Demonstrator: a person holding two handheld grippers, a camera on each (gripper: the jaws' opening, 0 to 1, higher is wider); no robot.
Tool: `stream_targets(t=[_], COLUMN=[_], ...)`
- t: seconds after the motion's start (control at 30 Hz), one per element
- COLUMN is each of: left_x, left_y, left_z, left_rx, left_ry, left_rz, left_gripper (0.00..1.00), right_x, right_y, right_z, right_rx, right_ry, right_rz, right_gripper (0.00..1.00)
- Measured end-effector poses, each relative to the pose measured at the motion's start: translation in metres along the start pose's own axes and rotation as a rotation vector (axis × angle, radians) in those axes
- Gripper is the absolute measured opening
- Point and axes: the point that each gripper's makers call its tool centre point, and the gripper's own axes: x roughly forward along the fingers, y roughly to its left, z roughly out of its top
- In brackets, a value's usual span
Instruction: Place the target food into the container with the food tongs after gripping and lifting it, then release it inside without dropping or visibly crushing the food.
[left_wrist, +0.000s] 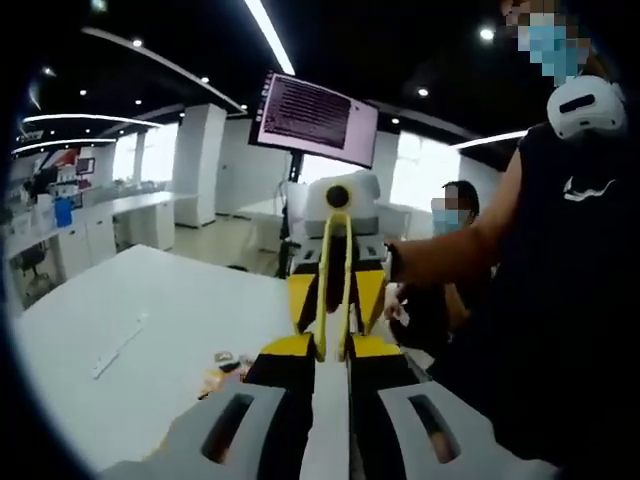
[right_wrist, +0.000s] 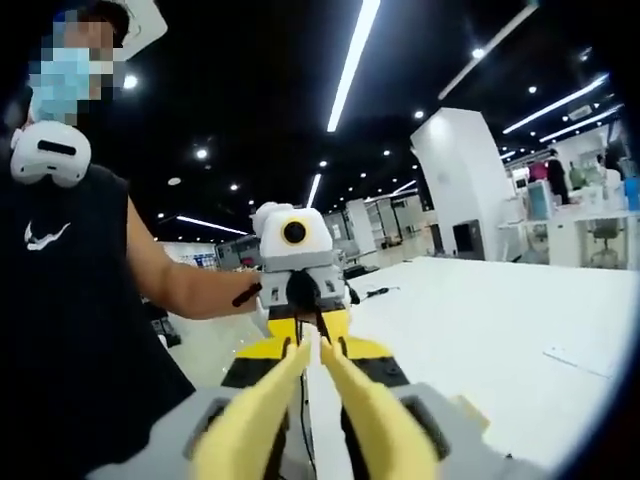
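Note:
My two grippers face each other above a white table (left_wrist: 150, 310) with yellow food tongs (left_wrist: 325, 290) spanning the gap between them. My left gripper (left_wrist: 330, 347) rises from the bottom of the left gripper view, its black and yellow jaws pressed against the near end of the tongs. The right gripper (left_wrist: 335, 292) grips them farther along. In the right gripper view the two tong arms (right_wrist: 350, 400) rise between my right gripper's jaws and meet at the left gripper (right_wrist: 311, 345). Small orange and brown food pieces (left_wrist: 222, 372) lie on the table left of my left jaw.
A person in a black sleeveless top (left_wrist: 570, 300) stands close at the right, with an arm (right_wrist: 190, 285) reaching to the grippers. A flat white strip (left_wrist: 120, 345) lies on the table. A screen (left_wrist: 315, 118) hangs behind. The tabletop (right_wrist: 500, 320) extends right with a sheet (right_wrist: 580, 360).

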Motion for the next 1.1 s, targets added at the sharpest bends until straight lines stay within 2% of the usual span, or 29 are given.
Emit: stream_targets(t=[0.07, 0.3, 0.43, 0.53, 0.6, 0.67, 0.7, 0.77, 0.83, 0.9, 0.93, 1.0, 1.1], left_x=[-0.001, 0.001, -0.005, -0.011, -0.018, -0.029, -0.033, -0.045, -0.057, -0.067, -0.071, -0.079, -0.098], left_y=[0.002, 0.006, 0.015, 0.020, 0.026, 0.039, 0.043, 0.049, 0.052, 0.062, 0.064, 0.063, 0.072], left_z=[0.002, 0.002, 0.007, 0.005, 0.001, -0.012, -0.013, -0.009, -0.013, -0.026, -0.028, -0.025, -0.029], left_rx=[0.009, -0.009, 0.007, 0.007, 0.013, 0.050, 0.043, 0.047, 0.057, 0.067, 0.078, 0.072, 0.084], left_ry=[-0.011, -0.010, -0.041, -0.049, -0.050, 0.010, 0.007, -0.051, -0.055, 0.009, 0.016, 0.001, -0.004], left_rz=[0.012, 0.036, 0.090, 0.135, 0.185, 0.271, 0.299, 0.336, 0.358, 0.411, 0.424, 0.420, 0.463], left_gripper=[0.09, 0.26, 0.39, 0.47, 0.58, 0.76, 0.88, 1.00, 1.00, 1.00, 1.00, 1.00, 1.00], right_x=[0.000, -0.003, -0.006, -0.008, -0.010, -0.011, -0.011, -0.010, -0.012, -0.014, -0.016, -0.021, -0.031], right_y=[-0.002, -0.007, -0.012, -0.015, -0.015, -0.017, -0.017, -0.019, -0.025, -0.030, -0.033, -0.040, -0.044], right_z=[0.002, 0.000, -0.001, -0.002, -0.002, -0.004, -0.005, -0.005, -0.003, 0.001, 0.004, 0.006, 0.009], right_rx=[0.008, -0.004, -0.079, -0.082, -0.067, -0.067, -0.070, -0.082, -0.098, -0.103, -0.111, -0.126, -0.135], right_ry=[-0.014, 0.011, 0.035, 0.040, 0.041, 0.053, 0.058, 0.073, 0.084, 0.085, 0.087, 0.104, 0.120], right_rz=[-0.015, -0.044, -0.072, -0.087, -0.089, -0.096, -0.101, -0.111, -0.126, -0.145, -0.160, -0.202, -0.263], right_gripper=[0.17, 0.23, 0.23, 0.24, 0.24, 0.24, 0.24, 0.24, 0.24, 0.24, 0.24, 0.24, 0.24])
